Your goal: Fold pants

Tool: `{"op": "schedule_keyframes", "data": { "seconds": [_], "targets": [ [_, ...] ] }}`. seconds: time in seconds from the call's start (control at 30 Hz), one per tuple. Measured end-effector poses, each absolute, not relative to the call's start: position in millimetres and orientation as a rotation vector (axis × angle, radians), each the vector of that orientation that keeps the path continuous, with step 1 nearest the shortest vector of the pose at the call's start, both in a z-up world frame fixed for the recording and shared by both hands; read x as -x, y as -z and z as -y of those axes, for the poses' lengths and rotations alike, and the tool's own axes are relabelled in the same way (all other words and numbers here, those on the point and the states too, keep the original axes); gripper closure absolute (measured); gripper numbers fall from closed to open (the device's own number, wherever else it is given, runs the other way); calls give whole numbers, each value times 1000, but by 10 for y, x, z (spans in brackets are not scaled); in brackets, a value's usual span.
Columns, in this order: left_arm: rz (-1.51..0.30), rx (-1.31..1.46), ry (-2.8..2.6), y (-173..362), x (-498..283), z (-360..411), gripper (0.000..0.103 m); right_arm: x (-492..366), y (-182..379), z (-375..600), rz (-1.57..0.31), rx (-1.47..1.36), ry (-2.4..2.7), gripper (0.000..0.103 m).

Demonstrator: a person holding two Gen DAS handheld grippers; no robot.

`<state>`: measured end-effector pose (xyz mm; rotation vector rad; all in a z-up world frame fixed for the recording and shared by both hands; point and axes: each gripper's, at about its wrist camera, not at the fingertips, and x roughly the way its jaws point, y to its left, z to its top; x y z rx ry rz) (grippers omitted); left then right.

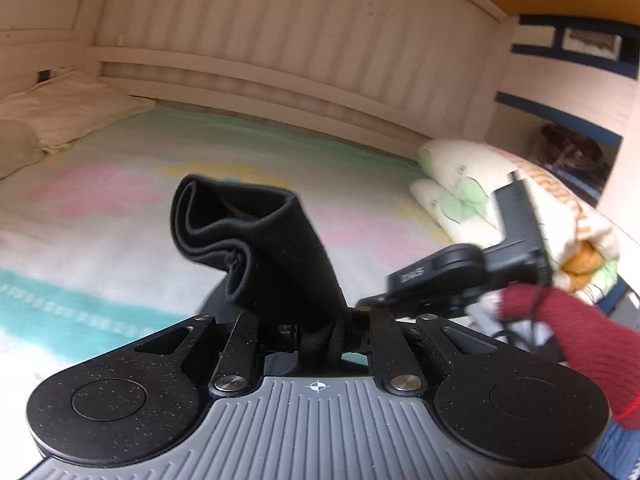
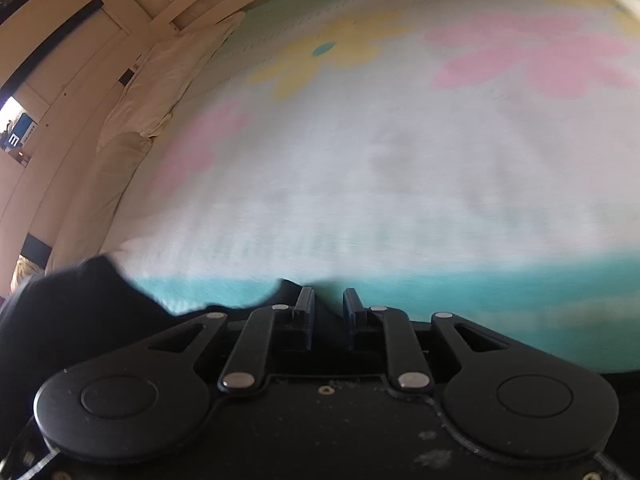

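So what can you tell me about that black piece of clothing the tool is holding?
The black pants look like soft, matte, slightly fuzzy fabric. A bunched part is pinched in the left gripper, whose jaws are shut on it, and rises from there in a crumpled roll; its end shows several folded layers with a stitched hem. That part is lifted off the flowered blanket. In the right wrist view more dark cloth lies at the lower left edge, outside the right gripper, whose jaws hold nothing.

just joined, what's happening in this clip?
A person is folding black pants on a bed with a flowered blanket, using handheld tongs in each hand. The left tongs are shut on a bunched fold of the pants, lifted off the blanket. The right tongs stand slightly apart with nothing between them; more black cloth lies at their lower left. A red sleeve shows behind the right tool in the left view.
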<state>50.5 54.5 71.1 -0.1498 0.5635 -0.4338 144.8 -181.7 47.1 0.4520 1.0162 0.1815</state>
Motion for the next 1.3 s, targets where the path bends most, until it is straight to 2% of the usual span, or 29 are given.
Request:
{"op": "schedule_keyframes", "data": {
  "seconds": [0.2, 0.4, 0.53, 0.77, 0.83, 1.03, 1.3],
  "targets": [
    [-637, 94, 503, -422, -490, 234, 90, -925, -614, 2643, -933, -515, -72, 83],
    [-794, 57, 613, 89, -541, 1021, 89, -555, -433, 3300, -930, -609, 57, 83],
    [-843, 36, 636, 272, -499, 1311, 72, -437, -455, 3551, -918, -600, 90, 83],
    [-867, 21, 742, 84, -482, 1277, 66, -414, -531, 3765, -878, -652, 69, 73],
    [-868, 30, 794, -12, -444, 1212, 59, -428, -526, 3747, -887, -646, 72, 70],
    [-793, -5, 910, -240, -346, 1054, 57, -345, -443, 3759, -931, -624, 88, 67],
    [-851, -63, 720, -124, -827, 516, 57, -184, -181, 3786, -1046, -649, 46, 62]
  ]
}}
